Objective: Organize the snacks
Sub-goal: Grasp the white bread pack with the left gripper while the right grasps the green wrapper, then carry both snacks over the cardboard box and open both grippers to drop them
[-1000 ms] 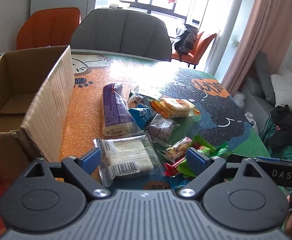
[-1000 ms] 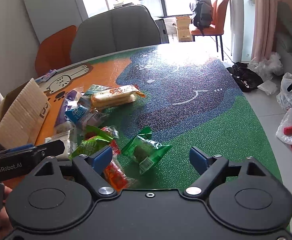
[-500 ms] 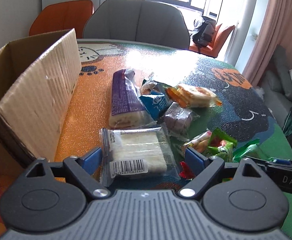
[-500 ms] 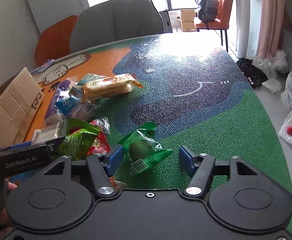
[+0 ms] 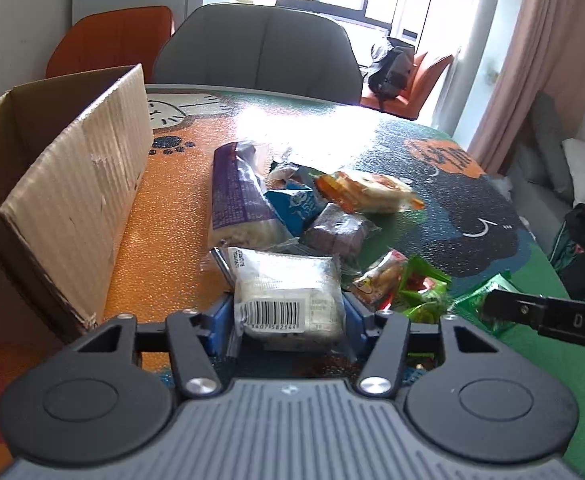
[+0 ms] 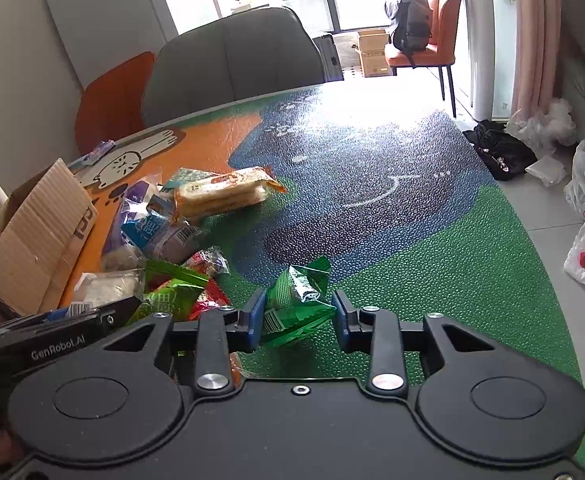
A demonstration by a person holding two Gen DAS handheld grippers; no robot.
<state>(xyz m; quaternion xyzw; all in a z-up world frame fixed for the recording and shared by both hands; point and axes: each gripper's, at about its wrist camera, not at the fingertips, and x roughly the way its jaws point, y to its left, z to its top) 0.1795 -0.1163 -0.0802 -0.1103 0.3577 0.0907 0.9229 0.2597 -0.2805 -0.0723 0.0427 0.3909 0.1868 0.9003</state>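
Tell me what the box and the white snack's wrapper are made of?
The box looks like brown cardboard, matte, with ribbed lines and torn edges. The white snack's wrapper seems to be thin clear plastic: it is shiny and crinkled, and the snack shows through.

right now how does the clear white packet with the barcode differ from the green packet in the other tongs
The white packet is clear film over a pale, blocky slab; the green packet is opaque, crinkled foil. The white packet fills the closing left tongs, both pads against it; the green packet is smaller, and the closing right tongs show a gap at the right pad. The white packet lies beside the cardboard box; the green one lies apart from the pile. Both show barcodes and rest on the table.
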